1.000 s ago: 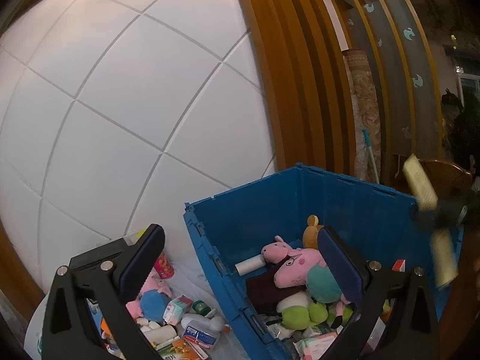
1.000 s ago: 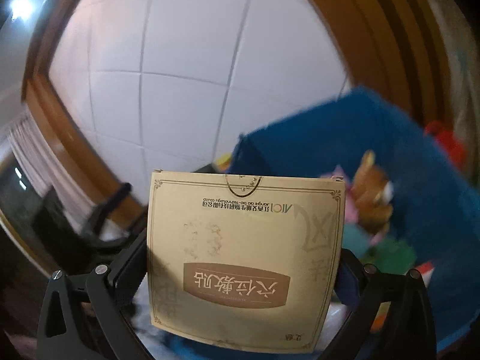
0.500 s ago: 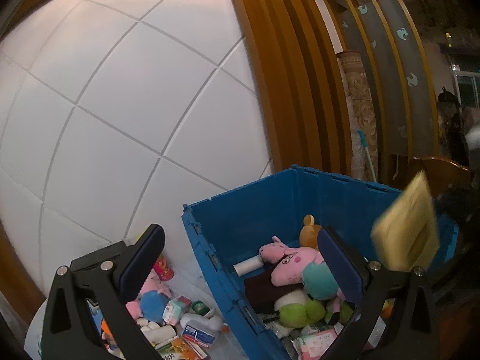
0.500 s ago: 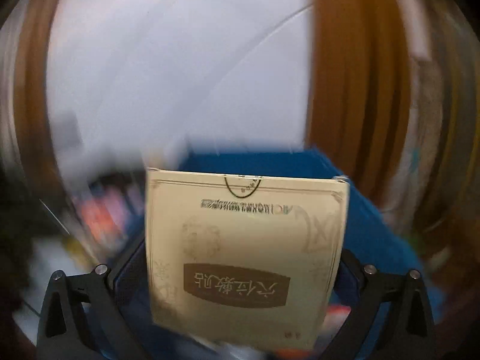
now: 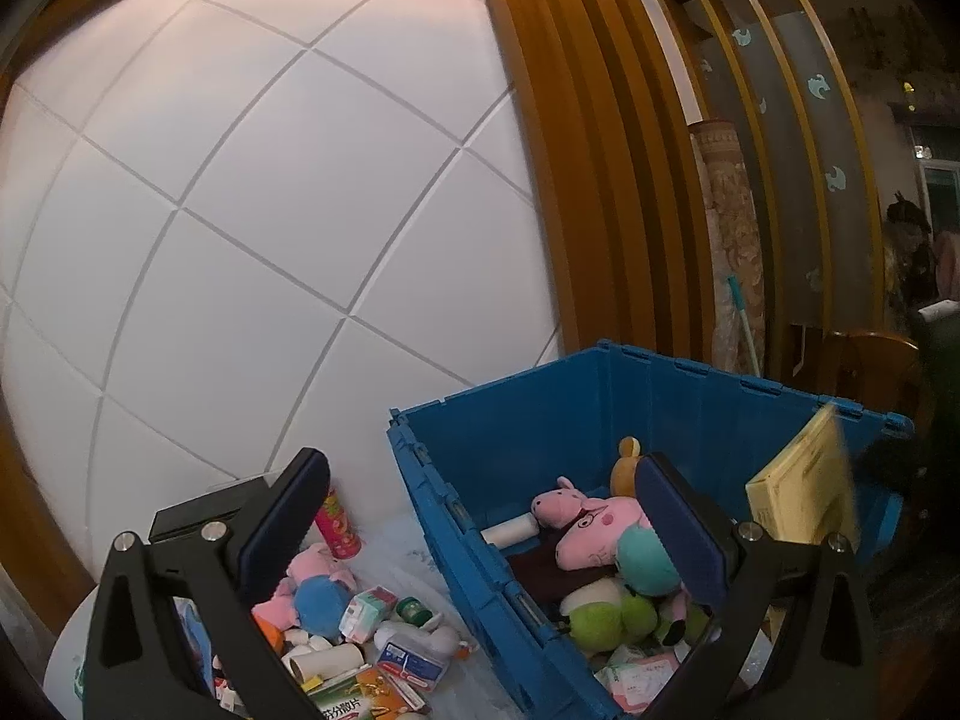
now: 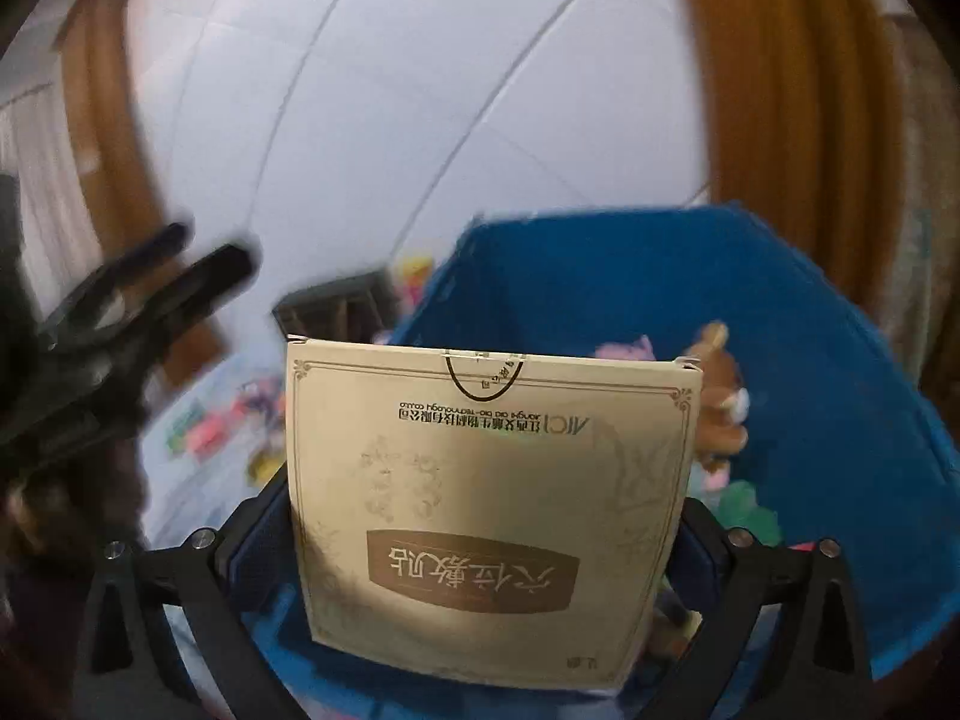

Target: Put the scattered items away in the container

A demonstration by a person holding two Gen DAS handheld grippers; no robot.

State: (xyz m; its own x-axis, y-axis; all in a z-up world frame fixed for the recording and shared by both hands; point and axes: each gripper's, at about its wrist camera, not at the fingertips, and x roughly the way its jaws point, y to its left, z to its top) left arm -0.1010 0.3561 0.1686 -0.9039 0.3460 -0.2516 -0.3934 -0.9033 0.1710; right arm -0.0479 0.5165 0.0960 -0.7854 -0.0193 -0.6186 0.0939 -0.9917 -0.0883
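My right gripper (image 6: 480,516) is shut on a flat beige box (image 6: 489,504) with brown lettering, held over the near edge of the blue crate (image 6: 810,372). The left wrist view shows the same beige box (image 5: 801,495) tilted above the blue crate (image 5: 510,438) at its right rim. My left gripper (image 5: 480,516) hangs open and empty above the crate's left wall. Inside the crate lie pink pig plush toys (image 5: 594,531), a green plush (image 5: 606,615) and a white roll (image 5: 510,531). Scattered items (image 5: 372,636) lie on the white table left of the crate.
A red snack can (image 5: 337,525) stands by the wall near a black box (image 5: 210,507). A white panelled wall and wooden slats rise behind the crate. A wooden chair (image 5: 870,372) sits at the right. My left gripper (image 6: 120,312) shows blurred in the right wrist view.
The right gripper has swung with the beige box from beside the crate to over its right rim and lower. The left gripper has barely moved.
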